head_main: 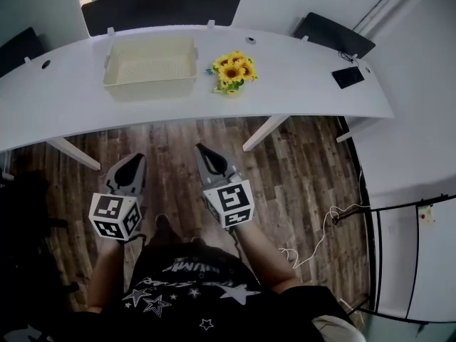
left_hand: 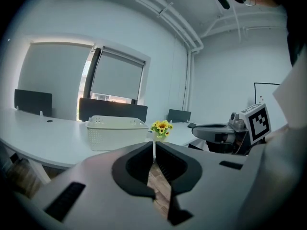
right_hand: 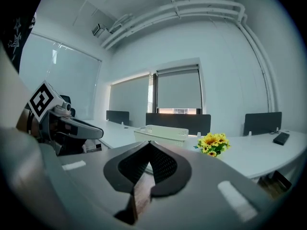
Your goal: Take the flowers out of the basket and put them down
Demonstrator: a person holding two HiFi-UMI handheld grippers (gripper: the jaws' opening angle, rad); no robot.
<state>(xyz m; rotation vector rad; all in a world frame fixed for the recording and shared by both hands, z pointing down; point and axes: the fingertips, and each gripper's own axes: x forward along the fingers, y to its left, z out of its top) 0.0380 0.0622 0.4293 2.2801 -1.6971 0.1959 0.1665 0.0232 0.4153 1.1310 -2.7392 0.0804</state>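
Both grippers are clenched on nothing: the left gripper [head_main: 131,161] and right gripper [head_main: 204,152] hang well back from the table [head_main: 306,84]. The flowers [head_main: 232,71] stand on the table just beside the basket [head_main: 149,85], outside it. Risk: 1 careless reach toward the table would likely topple the light bunch.

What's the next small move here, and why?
Probably nothing more: the sunflower bunch already stands on the table beside the empty basket. The left gripper and right gripper hang over the floor, jaws shut on nothing. I'd just rest them.
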